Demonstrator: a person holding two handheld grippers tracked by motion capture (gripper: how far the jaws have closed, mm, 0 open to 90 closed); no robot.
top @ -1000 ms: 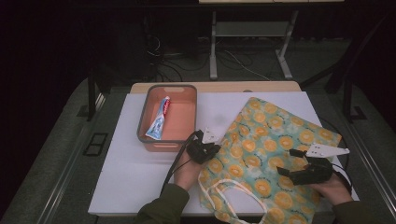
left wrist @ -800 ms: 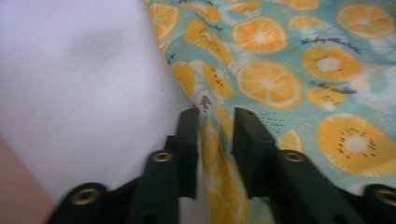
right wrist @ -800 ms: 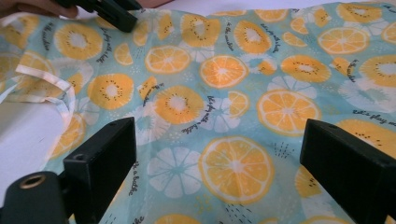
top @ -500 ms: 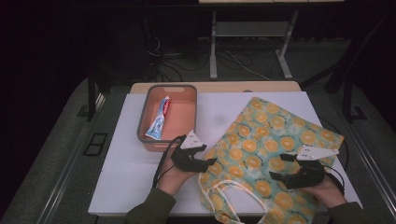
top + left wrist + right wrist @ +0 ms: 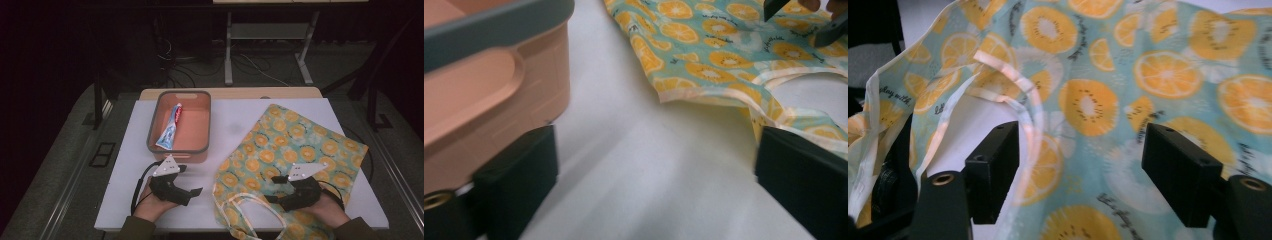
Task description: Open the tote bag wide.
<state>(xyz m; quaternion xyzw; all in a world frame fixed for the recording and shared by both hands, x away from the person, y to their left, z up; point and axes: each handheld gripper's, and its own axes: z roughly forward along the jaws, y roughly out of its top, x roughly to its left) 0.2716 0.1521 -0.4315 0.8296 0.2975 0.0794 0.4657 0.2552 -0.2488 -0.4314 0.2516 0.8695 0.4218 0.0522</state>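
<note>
From above, the left tongs point(image 5: 192, 181) are sitting wide open on the white desk point(image 5: 235, 125), having just let go of the fruit-print bag point(image 5: 300, 150) and pulled left toward the orange bin point(image 5: 181, 150). The right tongs point(image 5: 272, 190) are closing over the bag's near edge.

Along the left tongs, bare desk is lying between the jaws.

Along the right tongs point(image 5: 1080, 165), the jaws are straddling cloth beside a handle point(image 5: 1013, 90), not yet pinching; the bag probably needs opening next.

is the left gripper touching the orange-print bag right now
Apart. In the left gripper view, bare white table lies between the open jaws, and the bag edge sits beyond them; the high view shows the left gripper beside it.
</note>
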